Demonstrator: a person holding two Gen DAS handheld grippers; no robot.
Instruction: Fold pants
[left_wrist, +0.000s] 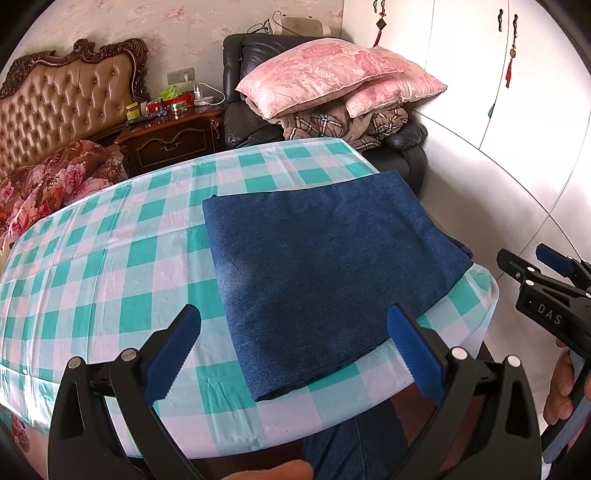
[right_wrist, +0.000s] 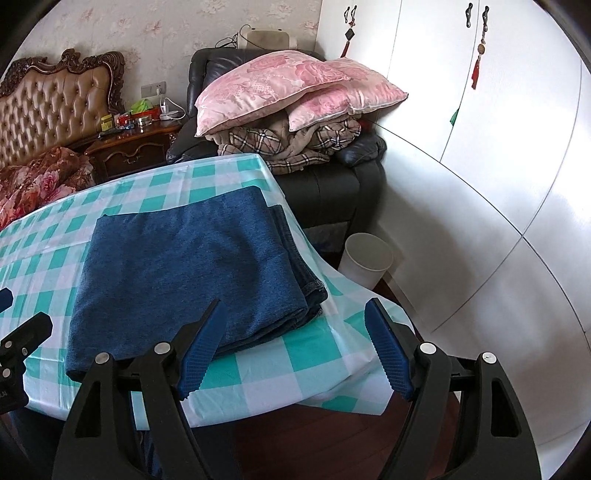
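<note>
The blue pants are laid folded into a flat rectangle on the checked tablecloth, close to the table's near right corner, with stacked edges seen along the right side. The left gripper is held above the near edge of the pants, jaws spread wide, nothing gripped. The right gripper is held over the table's corner beside the pants, jaws likewise spread wide and empty. A white bin is seen on the floor beyond.
</note>
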